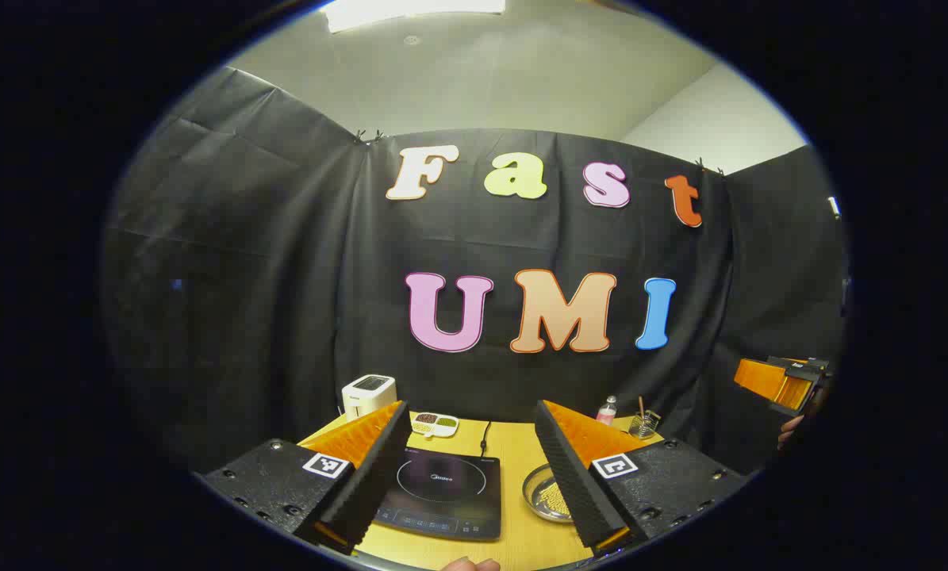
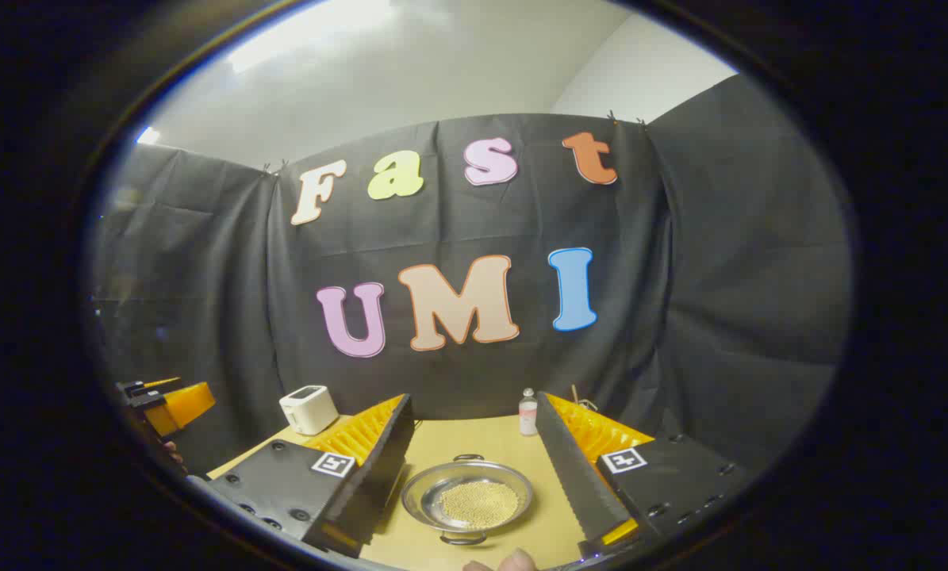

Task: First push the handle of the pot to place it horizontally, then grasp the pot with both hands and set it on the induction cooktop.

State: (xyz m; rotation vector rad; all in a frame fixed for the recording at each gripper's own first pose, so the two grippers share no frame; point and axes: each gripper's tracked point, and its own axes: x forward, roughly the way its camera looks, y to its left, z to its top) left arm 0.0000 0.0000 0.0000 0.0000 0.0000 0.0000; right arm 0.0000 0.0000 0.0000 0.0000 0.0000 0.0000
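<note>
Ribbed orange-black right claw (image 2: 474,484) and left claw (image 1: 474,484) gape above round steel pot (image 2: 467,500)

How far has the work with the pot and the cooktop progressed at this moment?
Nothing looks done yet. The pot, holding small yellow beads, sits on the table beside the bare induction cooktop. Both the left gripper and right gripper hover with jaws open, holding nothing. Pushing the handle, grasping and moving all remain.
</note>
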